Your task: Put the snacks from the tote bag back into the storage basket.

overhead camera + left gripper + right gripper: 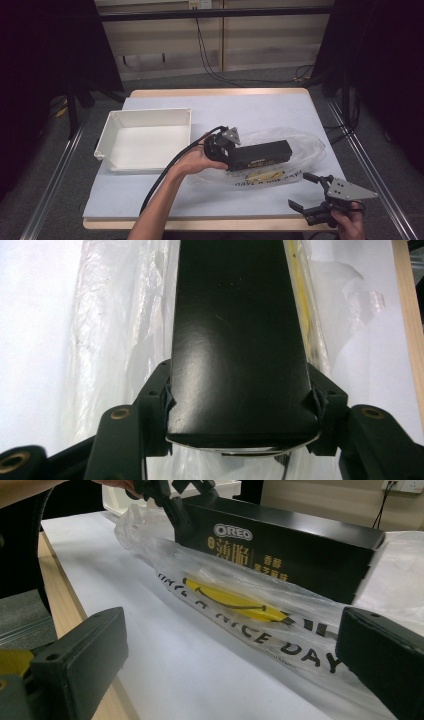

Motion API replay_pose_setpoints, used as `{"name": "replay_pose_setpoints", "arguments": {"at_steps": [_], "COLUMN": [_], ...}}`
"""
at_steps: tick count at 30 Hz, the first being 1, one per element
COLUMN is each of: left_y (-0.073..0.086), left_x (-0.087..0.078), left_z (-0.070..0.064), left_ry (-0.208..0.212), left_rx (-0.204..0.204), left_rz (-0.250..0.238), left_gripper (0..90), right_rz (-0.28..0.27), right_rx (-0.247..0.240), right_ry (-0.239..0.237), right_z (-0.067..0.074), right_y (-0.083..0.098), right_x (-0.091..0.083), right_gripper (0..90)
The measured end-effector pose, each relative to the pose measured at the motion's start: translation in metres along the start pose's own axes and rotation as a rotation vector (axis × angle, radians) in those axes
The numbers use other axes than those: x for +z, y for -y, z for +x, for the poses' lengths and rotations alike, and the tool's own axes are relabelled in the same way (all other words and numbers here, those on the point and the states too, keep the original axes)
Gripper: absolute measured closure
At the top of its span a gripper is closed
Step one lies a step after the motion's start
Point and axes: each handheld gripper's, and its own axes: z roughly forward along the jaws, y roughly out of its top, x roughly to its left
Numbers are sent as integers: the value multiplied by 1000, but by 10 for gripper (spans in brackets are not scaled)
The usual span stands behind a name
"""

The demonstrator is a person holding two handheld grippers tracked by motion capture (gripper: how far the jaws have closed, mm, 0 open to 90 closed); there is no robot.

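1. We see the left forearm reach in from the near edge of the bench, bent toward the middle, with the hand wrapped around the left hand-held gripper (226, 148), which points level and to the right.
2. The left hand-held gripper holds the black Oreo box (260, 154) by its near end, one jaw pressed on each long side, as the left gripper view shows (240, 405).
3. The box stretches straight out ahead of that hand-held gripper, over the clear plastic bag (280, 172), which lies spread on the bench beneath and around it; we cannot tell whether the box touches the bag.
4. The right hand sits at the near right corner of the bench, holding the right hand-held gripper (306, 192) with its jaws spread wide and nothing between them.
5. Ahead of the right hand-held gripper lie the bag's printed edge and yellow smile mark (235, 600), with the box just beyond.
6. The white tray (145, 142) stands behind the left hand-held gripper, near the wrist.
7. The bench (125, 195) carries a pale sheet over a wooden top; beyond it are grey floor, trailing cables and a light panelled wall.
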Motion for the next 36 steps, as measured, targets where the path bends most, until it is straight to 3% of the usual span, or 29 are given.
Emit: {"name": "replay_pose_setpoints", "arguments": {"at_steps": [6,11,14,25,36], "left_y": [4,7,11,18,24], "left_x": [-9,-17,-23,-40,-55], "left_z": [-3,-5,-7,-10,-12], "left_ry": [-3,-7,-16,-22,-14], "left_rx": [6,13,14,23,21], "left_rz": [-2,-10,-16,-26,-45], "left_gripper": [431,431,431,431,431], "right_rz": [-8,16,38,59,63], "right_rx": [8,46,64,56,57], "right_ry": [0,6,-15,-70,-55], "right_z": [-1,-4,-5,-8,-7], "right_y": [-2,-7,-8,-11,-11], "right_x": [-2,-7,-8,-11,-9], "right_gripper": [2,4,3,9,10]}}
